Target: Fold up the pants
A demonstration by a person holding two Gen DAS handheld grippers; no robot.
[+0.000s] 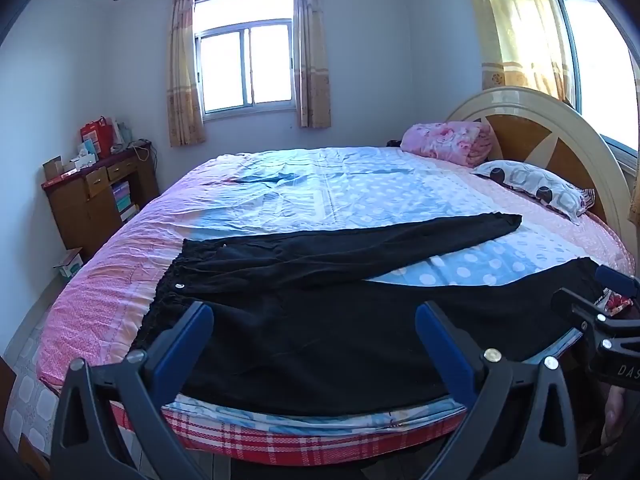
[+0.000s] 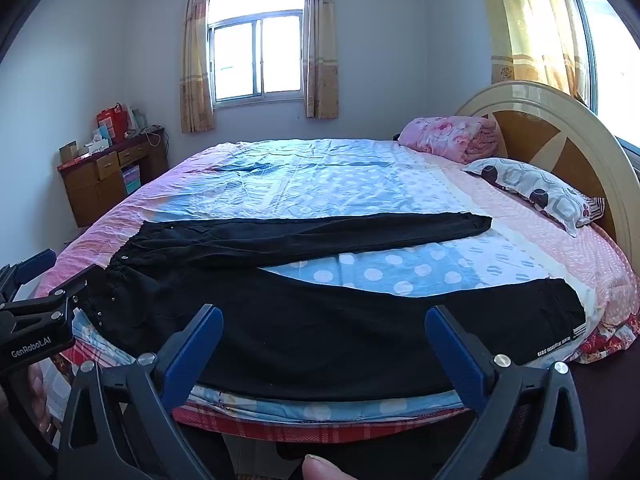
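Pants: black pants lie spread flat on the bed, just ahead of both tongs; legs splayed in a V, waistband to the left tongs' side, cuffs to the right tongs' side
Handling: judged light, limp, not slippery; should drape and sag when lifted
Hold: likely the near waistband corner and the near cuff
Material: matte woven cloth; elastic gathered waist, metal button
Left tongs: spread wide, holding nothing
Right tongs: spread wide, holding nothing
Bed: rumpled dotted pink-and-blue sheet
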